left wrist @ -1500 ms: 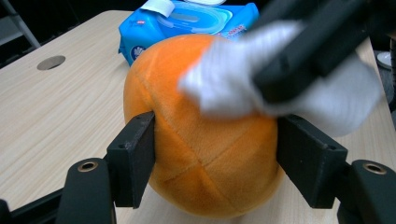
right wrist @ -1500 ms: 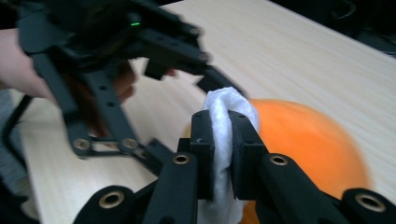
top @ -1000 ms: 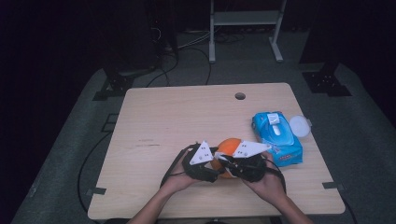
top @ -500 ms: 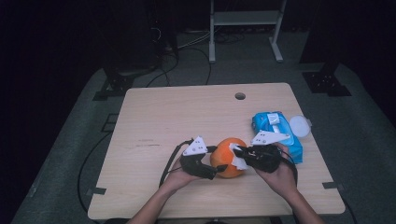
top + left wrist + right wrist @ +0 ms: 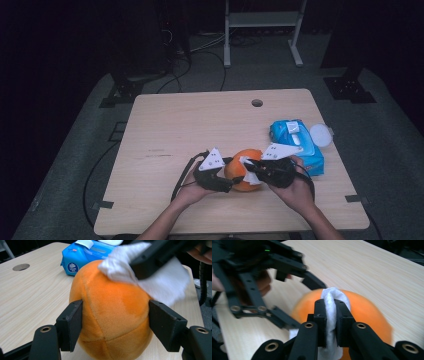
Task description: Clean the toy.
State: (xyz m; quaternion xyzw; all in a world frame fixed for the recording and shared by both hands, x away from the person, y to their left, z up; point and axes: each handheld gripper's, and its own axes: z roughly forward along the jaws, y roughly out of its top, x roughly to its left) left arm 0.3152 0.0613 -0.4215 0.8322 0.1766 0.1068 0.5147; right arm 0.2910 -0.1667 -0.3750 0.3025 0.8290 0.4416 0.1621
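Observation:
An orange plush ball [image 5: 240, 172] rests on the wooden table [image 5: 175, 130] near its front edge. My left gripper [image 5: 227, 179] reaches in from the left. Its jaws have just been closing with the ball [image 5: 112, 315] between them, and both pads [image 5: 72, 322] now press its sides. My right gripper [image 5: 251, 170] comes from the right, shut on a folded white wipe [image 5: 332, 293]. The wipe [image 5: 170, 285] lies against the ball's top [image 5: 367, 312]. In the right gripper view, my right gripper [image 5: 330, 302] faces the left one's black frame [image 5: 274, 262] just beyond the ball.
A blue pack of wet wipes [image 5: 295, 142] lies right behind my right hand, with a round white lid [image 5: 320, 135] beside it at the table's right edge. A cable hole [image 5: 257, 103] sits near the far edge. Bare wood stretches left and back.
My right gripper, with the wipe, has slid a little to the right over the ball, uncovering more orange. The left hand has stayed where it was.

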